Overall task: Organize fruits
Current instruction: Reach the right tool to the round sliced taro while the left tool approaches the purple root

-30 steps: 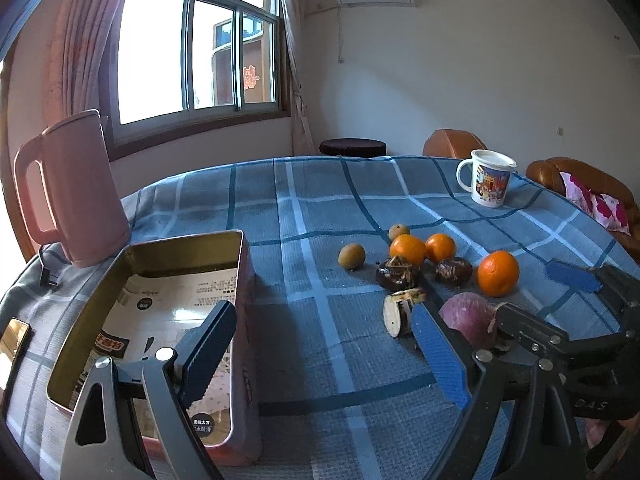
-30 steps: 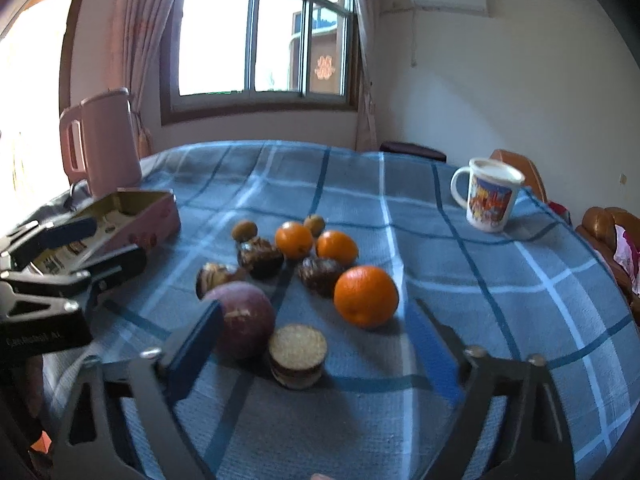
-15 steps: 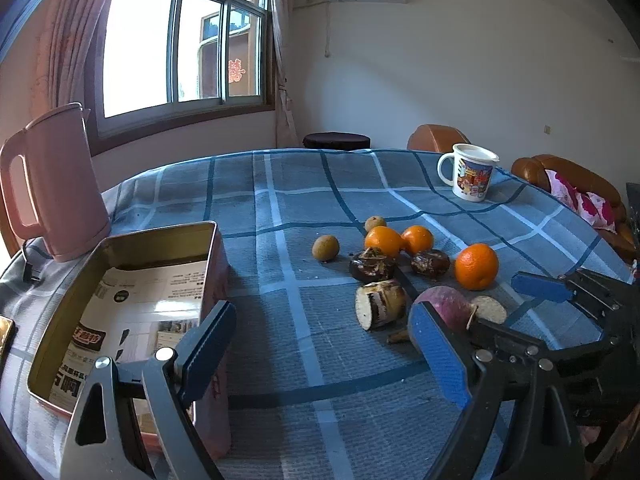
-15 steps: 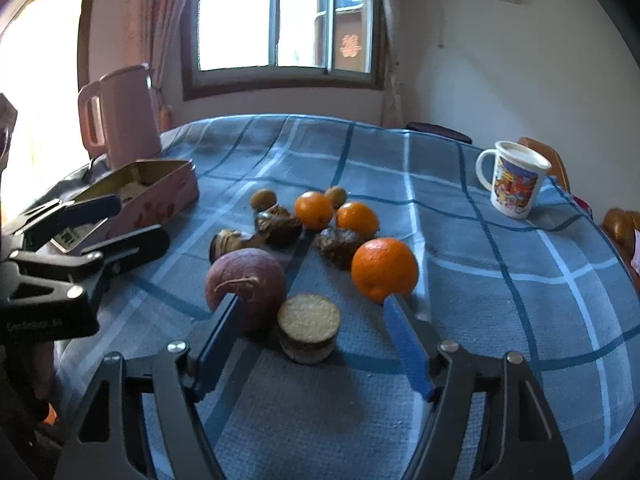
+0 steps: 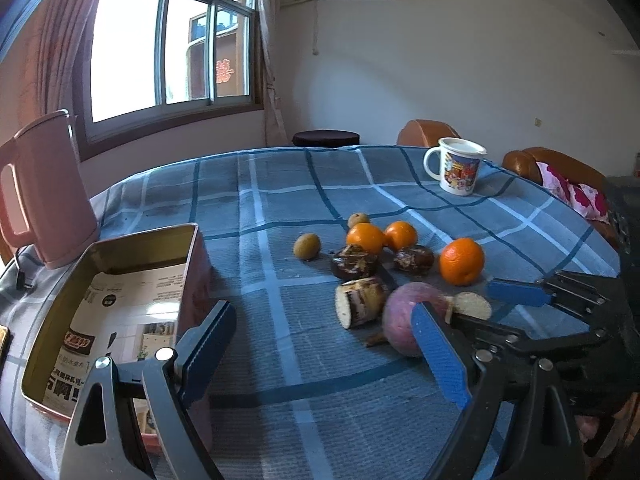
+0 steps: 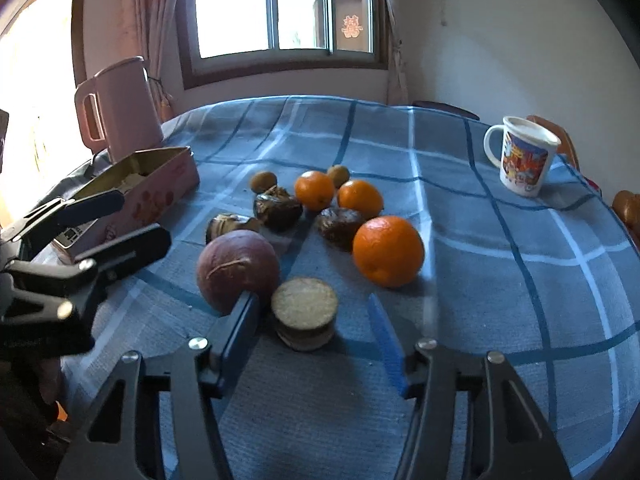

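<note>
Round cut slice (image 6: 304,312), pale grainy top w/ dark ridged rind, lies flat on the blue plaid surface (image 6: 500,280), just beside a big purple-red round fruit (image 6: 238,268) and near a large orange (image 6: 388,250). Right tool (image 6: 314,320) straddles the slice; its jaws have just been closing, narrower than a sec ago, pads not yet pressing on it. Left tool (image 5: 324,356) hangs open over bare cloth by the pink tin (image 5: 120,304), the tin now further left in its view.

likely a home dining room: curtained window (image 5: 168,52), clothed table (image 5: 280,208), kettle (image 5: 40,188), mug (image 5: 458,170).
</note>
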